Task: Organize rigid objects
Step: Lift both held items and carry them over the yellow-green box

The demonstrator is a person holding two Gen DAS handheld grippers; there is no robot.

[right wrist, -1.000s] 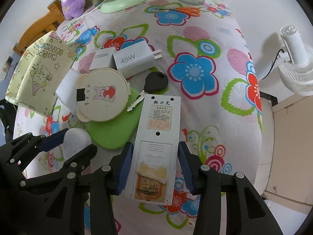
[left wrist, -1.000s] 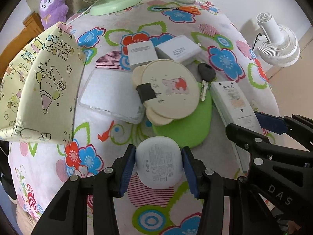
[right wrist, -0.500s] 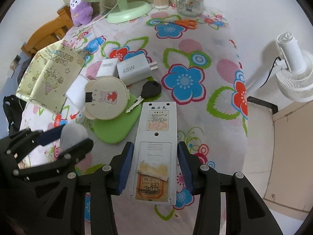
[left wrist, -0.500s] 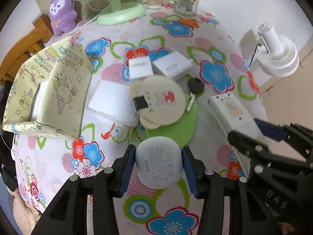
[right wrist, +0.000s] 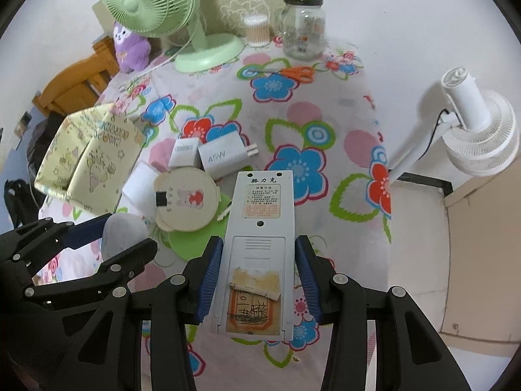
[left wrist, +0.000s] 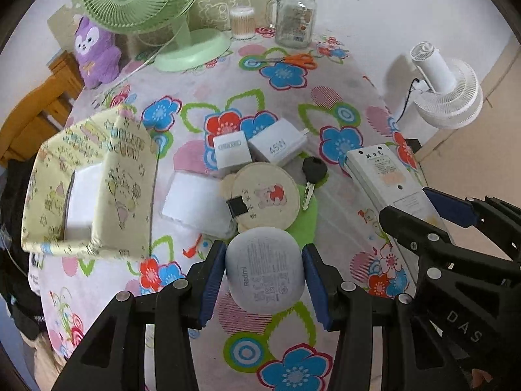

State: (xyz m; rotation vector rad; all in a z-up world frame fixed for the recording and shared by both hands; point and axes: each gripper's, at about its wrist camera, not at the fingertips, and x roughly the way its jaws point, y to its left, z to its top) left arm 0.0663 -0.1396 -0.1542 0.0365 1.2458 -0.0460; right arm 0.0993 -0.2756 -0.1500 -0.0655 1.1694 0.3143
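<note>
While both of our grippers are loaded and raised above the flowered tablecloth (left wrist: pixel 286 75), what matters for the coming move is where the yellow patterned box (left wrist: pixel 91 189) lies from each of them. Our left gripper (left wrist: pixel 263 280) is clenched on the grey earbud case (left wrist: pixel 264 268), its blue pads pressing the case's two sides, and our right gripper (right wrist: pixel 257 277) is clenched on the white remote-like device (right wrist: pixel 259 244), held near its lower end. That device's long axis runs straight ahead along the fingers, so most of its length sticks out beyond the pads towards the far side of the table. The box, which we judge to be the likely place for these things, sits open at the left edge of the table with something white already inside it; it lies up and to the left of both grippers in both wrist views. Our left hand is the nearer one, with only bare cloth between the case and the box's near corner. Our right hand is the farther one, and the heap of round cartoon mirror (left wrist: pixel 260 195), two white chargers (left wrist: pixel 276 146), black key (left wrist: pixel 312 176), white pad and green mat lies between it and the box, as does our left gripper. We judge that the case should go first, and that the long device would then need turning to line up with the box's opening.
</note>
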